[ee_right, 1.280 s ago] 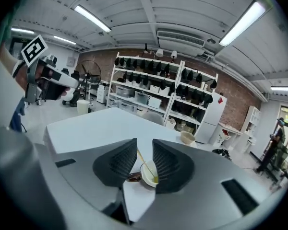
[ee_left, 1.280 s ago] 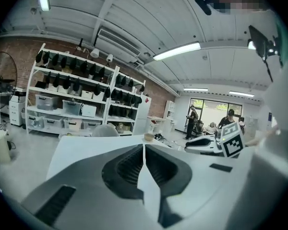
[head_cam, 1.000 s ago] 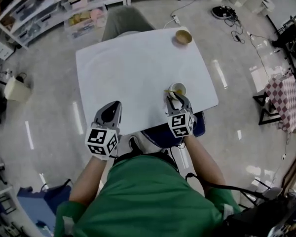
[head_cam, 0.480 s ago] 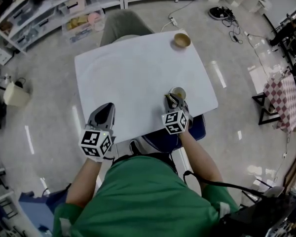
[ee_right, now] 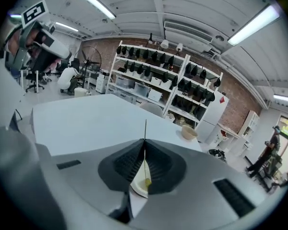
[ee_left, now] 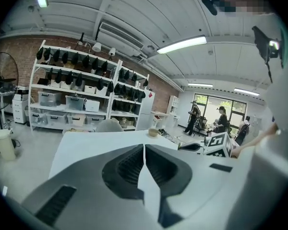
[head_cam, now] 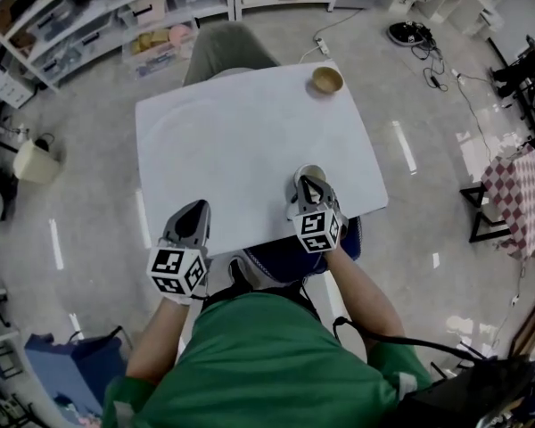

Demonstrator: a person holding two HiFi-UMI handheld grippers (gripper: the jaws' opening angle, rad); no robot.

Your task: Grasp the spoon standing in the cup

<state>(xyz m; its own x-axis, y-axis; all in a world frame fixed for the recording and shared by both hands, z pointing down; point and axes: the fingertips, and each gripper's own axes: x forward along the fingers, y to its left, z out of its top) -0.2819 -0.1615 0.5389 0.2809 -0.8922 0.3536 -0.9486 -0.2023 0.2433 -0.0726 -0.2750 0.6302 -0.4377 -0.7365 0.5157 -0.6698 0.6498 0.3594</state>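
A pale cup (head_cam: 317, 170) stands near the front right of the white table (head_cam: 232, 132). My right gripper (head_cam: 305, 182) hangs right over it and hides most of it. In the right gripper view the spoon (ee_right: 145, 128) rises as a thin handle between the dark pads, with the cup (ee_right: 140, 187) and its yellowish contents below. The right gripper (ee_right: 144, 146) is closing tight, its pads pressed on the handle. My left gripper (head_cam: 196, 212) rests at the table's front left edge, away from the cup. Seen in its own view, the left gripper (ee_left: 144, 150) is shut and empty.
A tan bowl (head_cam: 326, 80) sits at the table's far right corner, also seen as the bowl (ee_right: 188, 132) from the right gripper. A grey chair (head_cam: 227, 47) stands behind the table. Shelves (head_cam: 116, 16) with bins line the far wall.
The right gripper has moved in over the cup and closed its jaws round the spoon handle. The left gripper has shifted only slightly at the table's front edge.
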